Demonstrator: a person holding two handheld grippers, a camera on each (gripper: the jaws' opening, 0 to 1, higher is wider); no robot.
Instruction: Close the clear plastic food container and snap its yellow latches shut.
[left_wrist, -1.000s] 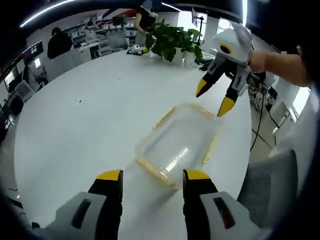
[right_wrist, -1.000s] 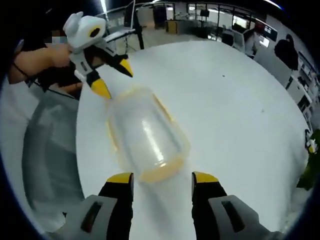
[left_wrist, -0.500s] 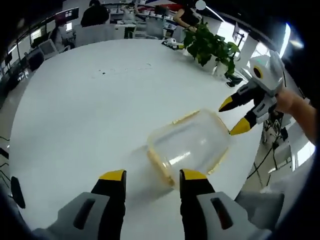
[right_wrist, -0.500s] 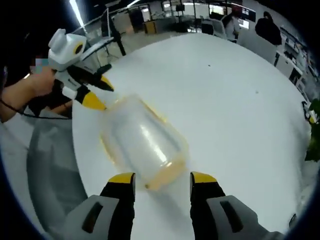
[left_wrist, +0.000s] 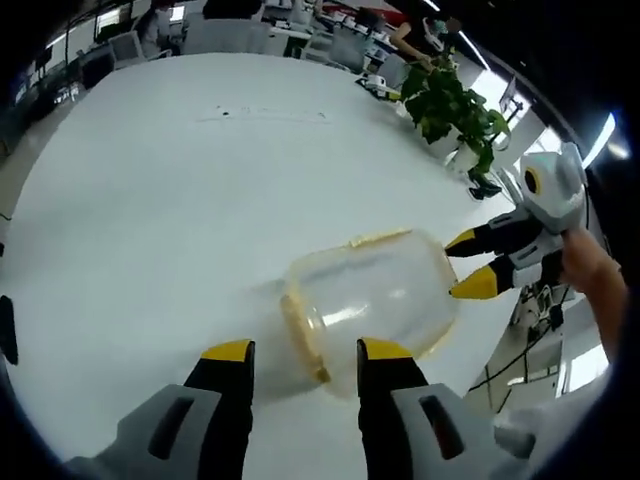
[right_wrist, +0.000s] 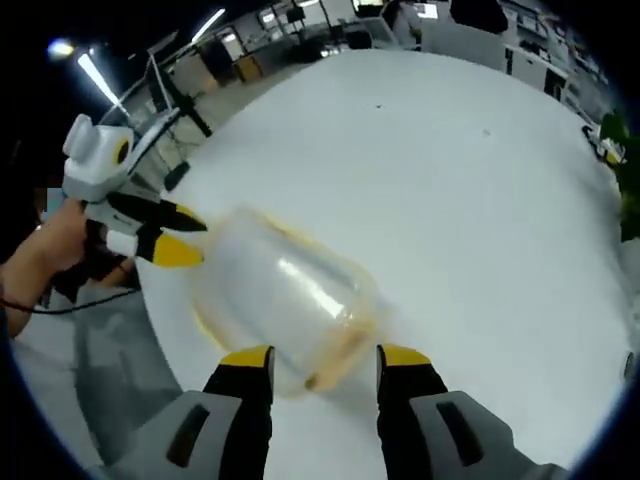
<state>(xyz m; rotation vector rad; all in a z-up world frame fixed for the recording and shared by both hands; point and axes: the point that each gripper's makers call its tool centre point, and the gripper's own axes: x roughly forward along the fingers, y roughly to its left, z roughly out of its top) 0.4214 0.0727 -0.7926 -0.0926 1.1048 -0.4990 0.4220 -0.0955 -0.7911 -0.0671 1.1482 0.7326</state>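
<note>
One clear plastic food container (left_wrist: 368, 297) with yellow latches (left_wrist: 300, 335) lies on the white table (left_wrist: 150, 200), between two grippers. Left gripper (left_wrist: 296, 352) and right gripper (right_wrist: 313, 356) both have jaws spread, flanking opposite ends. The left gripper view alone shows one potted plant (left_wrist: 450, 105) beyond the container.

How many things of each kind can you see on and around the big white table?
Plastic box: 1
Grippers: 2, left and right
Potted plant: 1
White table: 1
Total: 5
</note>
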